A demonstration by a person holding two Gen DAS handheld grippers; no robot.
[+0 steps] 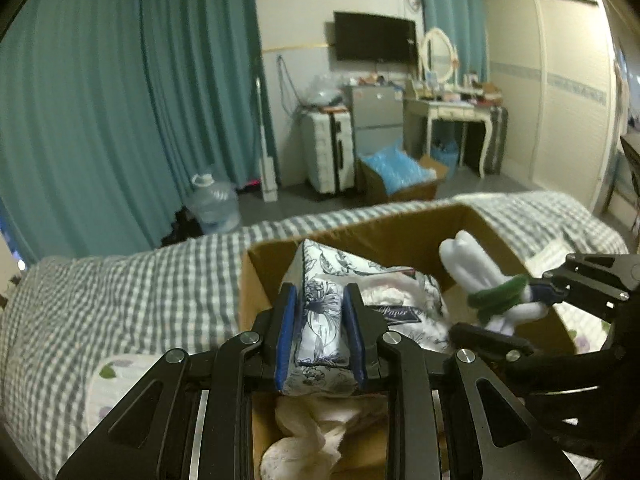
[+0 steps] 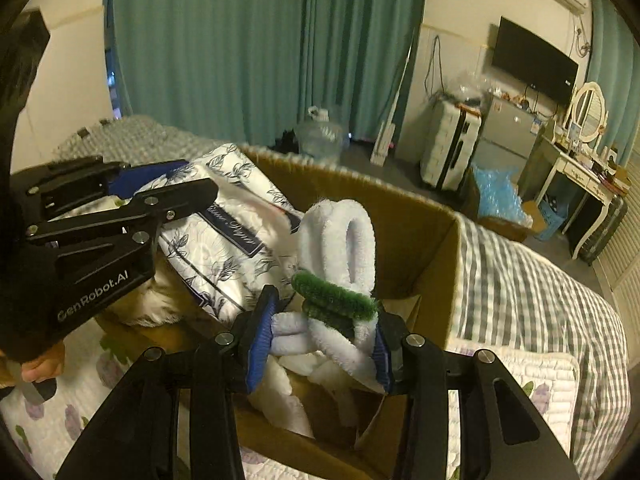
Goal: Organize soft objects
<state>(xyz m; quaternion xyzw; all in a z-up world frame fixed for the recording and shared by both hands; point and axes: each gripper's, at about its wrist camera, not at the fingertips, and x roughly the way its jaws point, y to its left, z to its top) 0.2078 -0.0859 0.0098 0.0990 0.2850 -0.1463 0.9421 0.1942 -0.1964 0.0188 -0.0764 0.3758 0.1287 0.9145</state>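
Observation:
My left gripper (image 1: 320,332) is shut on a white tissue pack with a blue floral print (image 1: 324,320), held over the open cardboard box (image 1: 360,232) on the bed. My right gripper (image 2: 322,332) is shut on a fuzzy white and green chenille flower (image 2: 340,264), held over the same box (image 2: 420,216). In the left wrist view the flower (image 1: 480,276) and right gripper (image 1: 544,294) are at the right. In the right wrist view the tissue pack (image 2: 224,216) and left gripper (image 2: 160,188) are at the left. White soft items (image 1: 304,432) lie in the box bottom.
The box stands on a bed with a grey checked cover (image 1: 140,288) and a white quilted floral pad (image 2: 532,384). Beyond the bed are teal curtains (image 1: 120,100), a water jug (image 1: 212,200), a suitcase (image 1: 328,152) and a dressing table (image 1: 452,108).

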